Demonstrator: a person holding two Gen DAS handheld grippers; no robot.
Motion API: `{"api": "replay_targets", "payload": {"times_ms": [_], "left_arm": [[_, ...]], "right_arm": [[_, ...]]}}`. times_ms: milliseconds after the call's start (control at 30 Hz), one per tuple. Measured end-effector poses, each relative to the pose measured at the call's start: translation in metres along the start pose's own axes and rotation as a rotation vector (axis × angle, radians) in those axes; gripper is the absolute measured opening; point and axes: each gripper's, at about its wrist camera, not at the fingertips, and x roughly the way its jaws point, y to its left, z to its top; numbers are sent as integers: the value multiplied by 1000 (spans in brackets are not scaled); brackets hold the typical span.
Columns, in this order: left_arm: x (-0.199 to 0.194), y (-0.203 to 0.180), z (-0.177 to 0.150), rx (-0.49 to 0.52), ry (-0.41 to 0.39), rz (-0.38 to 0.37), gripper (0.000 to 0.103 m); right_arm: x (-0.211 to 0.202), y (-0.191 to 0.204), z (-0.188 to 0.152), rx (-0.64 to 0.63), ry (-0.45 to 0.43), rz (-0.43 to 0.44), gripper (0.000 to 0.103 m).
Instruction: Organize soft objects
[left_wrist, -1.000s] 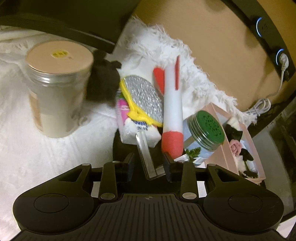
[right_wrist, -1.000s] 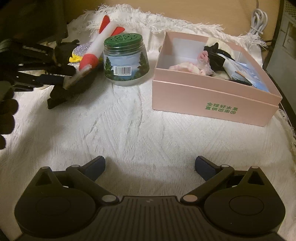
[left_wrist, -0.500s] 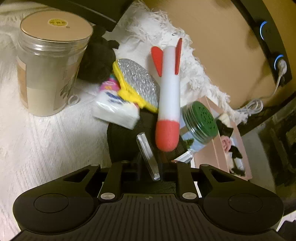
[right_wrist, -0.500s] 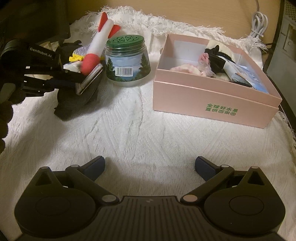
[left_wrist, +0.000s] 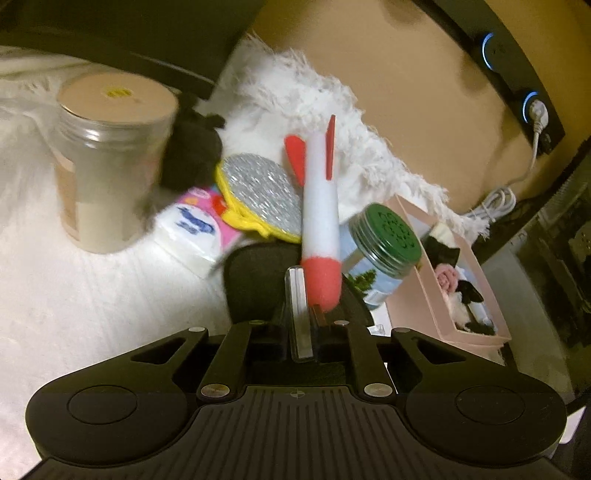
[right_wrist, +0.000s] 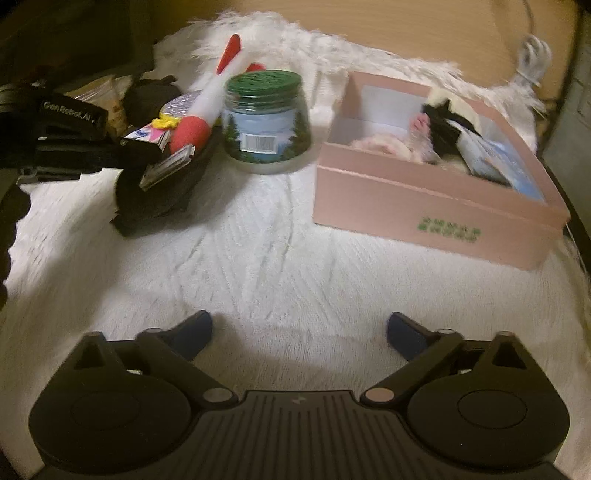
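Observation:
My left gripper (left_wrist: 300, 314) is shut on a black soft cloth item (left_wrist: 255, 284), also seen hanging from it in the right wrist view (right_wrist: 155, 195). A red and white foam rocket (left_wrist: 319, 221) leans over the fingers. A silver and yellow scrubber (left_wrist: 258, 195), a tissue pack (left_wrist: 192, 232) and a black plush (left_wrist: 188, 151) lie behind. The pink box (right_wrist: 424, 206) holds a panda plush (right_wrist: 447, 118) and other soft things. My right gripper (right_wrist: 299, 332) is open and empty over the white cloth.
A green-lidded jar (right_wrist: 267, 122) stands between the pile and the pink box. A tall clear canister (left_wrist: 107, 158) stands at the left. A white fringed cloth (right_wrist: 258, 258) covers the table. A power strip with a cable (left_wrist: 535, 110) is at the back right.
The left gripper has closed on the black cloth item and lifted it slightly; the tissue pack slid off to the left. The right gripper has stayed open in place.

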Motion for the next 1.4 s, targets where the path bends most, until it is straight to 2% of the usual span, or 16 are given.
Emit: {"api": "replay_targets", "payload": {"times_ms": [33,133,233,300,367,433,500,533,633,700,733,800,900,1067,1233,1400], "left_arm": [[-3,1,0,-1,-7,6,15],[-17,9,2,-1,-41,38,15],[-36,21,3,-6,-70,77,15],[-49,30,5,-5,-84,98,15],[-62,38,9,4,-101,120,15],[-76,43,16,44,-126,145,15],[-90,43,26,94,-169,174,15],[-98,45,32,110,-198,193,15],[-119,56,49,102,-260,208,15],[-130,65,57,84,-293,199,15],[-135,69,60,77,-308,194,15],[-139,80,65,53,-325,192,15],[-137,89,71,30,-326,207,15],[-135,89,78,37,-323,196,15],[-130,69,87,68,-326,180,15],[-123,25,97,135,-326,127,15]], "right_arm": [[-5,2,4,-23,-9,0,87],[-27,12,26,-109,-93,-1,87],[-49,33,70,-191,-203,45,87],[-50,49,107,-211,-221,76,87],[-40,63,143,-206,-205,91,84],[-15,78,181,-197,-145,115,70],[12,90,203,-198,-78,102,62],[31,96,213,-199,-29,92,62],[69,109,220,-206,66,0,54],[82,118,220,-236,94,-41,51],[87,122,219,-245,107,-55,40],[94,123,216,-241,133,-72,27],[86,123,217,-228,115,-48,27],[47,121,219,-215,40,29,26],[-18,110,227,-180,-81,109,26],[-81,75,227,-149,-220,98,26]]}}
